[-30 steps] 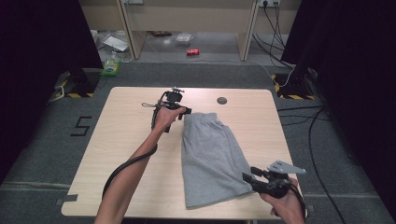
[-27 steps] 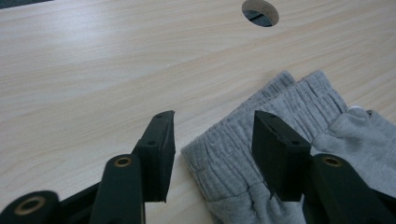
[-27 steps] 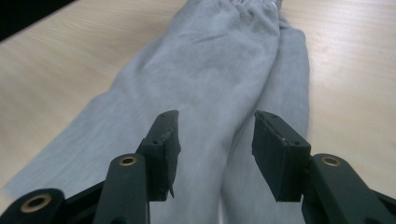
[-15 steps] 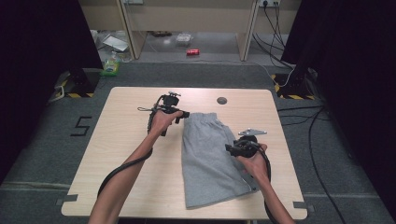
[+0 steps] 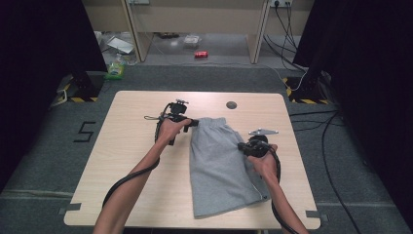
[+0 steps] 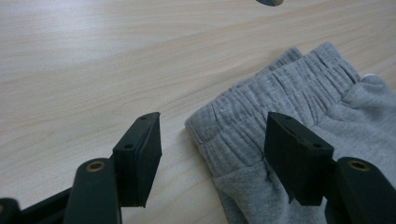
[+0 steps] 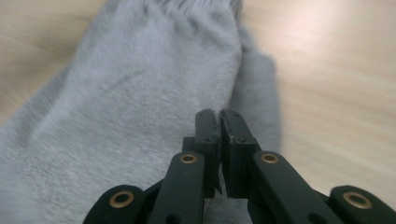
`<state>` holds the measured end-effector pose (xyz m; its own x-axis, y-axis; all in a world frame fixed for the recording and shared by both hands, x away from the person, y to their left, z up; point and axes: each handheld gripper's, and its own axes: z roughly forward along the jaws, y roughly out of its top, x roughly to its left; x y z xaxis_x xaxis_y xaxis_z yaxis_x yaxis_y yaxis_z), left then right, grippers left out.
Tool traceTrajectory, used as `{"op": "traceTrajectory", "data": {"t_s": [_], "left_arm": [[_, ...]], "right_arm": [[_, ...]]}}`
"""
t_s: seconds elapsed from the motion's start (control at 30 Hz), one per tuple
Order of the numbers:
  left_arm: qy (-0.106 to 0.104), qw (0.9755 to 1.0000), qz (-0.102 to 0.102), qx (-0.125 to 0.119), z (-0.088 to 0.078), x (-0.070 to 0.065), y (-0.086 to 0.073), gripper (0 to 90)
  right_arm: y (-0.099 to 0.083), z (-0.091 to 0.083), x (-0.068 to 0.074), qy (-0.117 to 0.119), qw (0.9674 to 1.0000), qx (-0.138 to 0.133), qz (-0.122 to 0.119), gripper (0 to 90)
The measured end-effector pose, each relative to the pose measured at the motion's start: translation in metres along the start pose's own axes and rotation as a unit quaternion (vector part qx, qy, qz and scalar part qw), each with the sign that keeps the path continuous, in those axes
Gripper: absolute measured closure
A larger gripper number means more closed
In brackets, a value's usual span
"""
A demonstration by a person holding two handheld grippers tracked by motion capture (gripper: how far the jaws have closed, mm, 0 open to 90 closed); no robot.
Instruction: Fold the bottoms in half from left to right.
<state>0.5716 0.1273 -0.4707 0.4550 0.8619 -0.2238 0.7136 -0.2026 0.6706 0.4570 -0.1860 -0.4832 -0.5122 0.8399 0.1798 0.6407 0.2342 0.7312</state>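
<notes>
Now | shorts flat mid-table, waistband far | my left gripper spread, just been opening, straddling waistband corner | my right gripper pressed together over shorts' right edge, nothing visibly pinched

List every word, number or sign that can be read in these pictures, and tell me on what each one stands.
"5": a dark figure on the grey floor, left of the table, at.
The red can on the floor beyond the table: its print is too small to read.
The grey shorts: no readable label.
</notes>
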Motion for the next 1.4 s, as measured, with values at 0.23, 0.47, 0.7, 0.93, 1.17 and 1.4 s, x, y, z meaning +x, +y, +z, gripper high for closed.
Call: {"op": "traceTrajectory", "data": {"t_s": [0.23,0.47,0.7,0.93,1.17,1.4], "left_arm": [[0.003,1.0000,0.004,0.001,0.006,-0.006,-0.002,35.7],[0.007,1.0000,0.005,-0.001,0.010,-0.006,-0.005,35.5],[0.009,0.9999,0.008,-0.005,0.007,-0.007,-0.006,35.0],[0.008,0.9999,0.010,-0.004,0.008,-0.008,-0.007,34.9],[0.004,0.9999,0.009,-0.006,0.006,-0.006,-0.009,34.2],[0.003,0.9999,0.010,-0.005,0.007,-0.007,-0.009,34.1]], "right_arm": [[0.000,-0.002,-0.019,-0.034,0.9992,0.018,0.006,86.0],[-0.005,-0.011,-0.022,-0.046,0.9989,0.008,0.005,70.0],[-0.037,-0.051,0.008,-0.015,0.9997,0.009,-0.015,60.7],[-0.078,-0.068,0.023,-0.013,0.9989,0.040,-0.020,60.7],[-0.094,-0.072,0.020,0.007,0.9990,0.041,-0.014,64.6],[-0.099,-0.077,0.025,0.014,0.9983,0.045,-0.035,85.6]]}}
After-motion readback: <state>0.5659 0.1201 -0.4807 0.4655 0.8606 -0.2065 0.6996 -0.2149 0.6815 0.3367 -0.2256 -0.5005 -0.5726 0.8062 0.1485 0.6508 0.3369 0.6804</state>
